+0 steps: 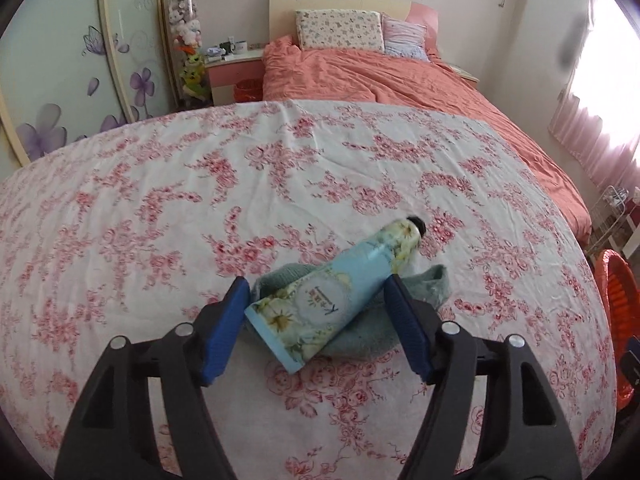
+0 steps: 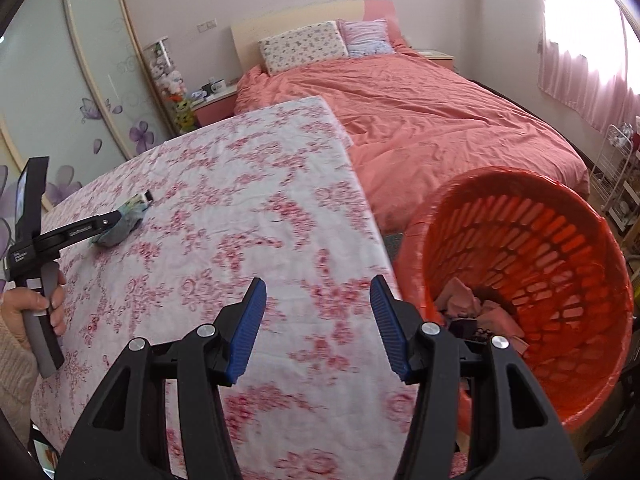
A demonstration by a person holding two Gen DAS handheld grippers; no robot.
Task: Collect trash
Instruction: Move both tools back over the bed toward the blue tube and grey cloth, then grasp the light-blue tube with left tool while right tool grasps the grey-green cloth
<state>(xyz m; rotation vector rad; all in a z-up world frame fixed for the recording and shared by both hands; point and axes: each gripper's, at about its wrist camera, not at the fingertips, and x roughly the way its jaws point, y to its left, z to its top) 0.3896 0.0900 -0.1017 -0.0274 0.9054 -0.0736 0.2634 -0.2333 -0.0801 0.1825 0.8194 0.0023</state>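
A light blue floral tube (image 1: 336, 286) with a black cap lies on a teal cloth (image 1: 424, 284) on the floral tablecloth (image 1: 200, 184). My left gripper (image 1: 316, 294) is open, its blue pads on either side of the tube; whether they touch it is unclear. In the right wrist view the left gripper (image 2: 116, 218) reaches the tube (image 2: 138, 203) and cloth (image 2: 116, 234) at far left. My right gripper (image 2: 318, 294) is open and empty above the table's right edge, beside the orange trash basket (image 2: 560, 248).
The basket holds pink crumpled scraps (image 2: 464, 298) and a dark item. A bed with a coral duvet (image 2: 440, 120) lies beyond the table. A wardrobe with purple flowers (image 1: 60, 80) stands left. A white wire rack (image 2: 616, 176) is at far right.
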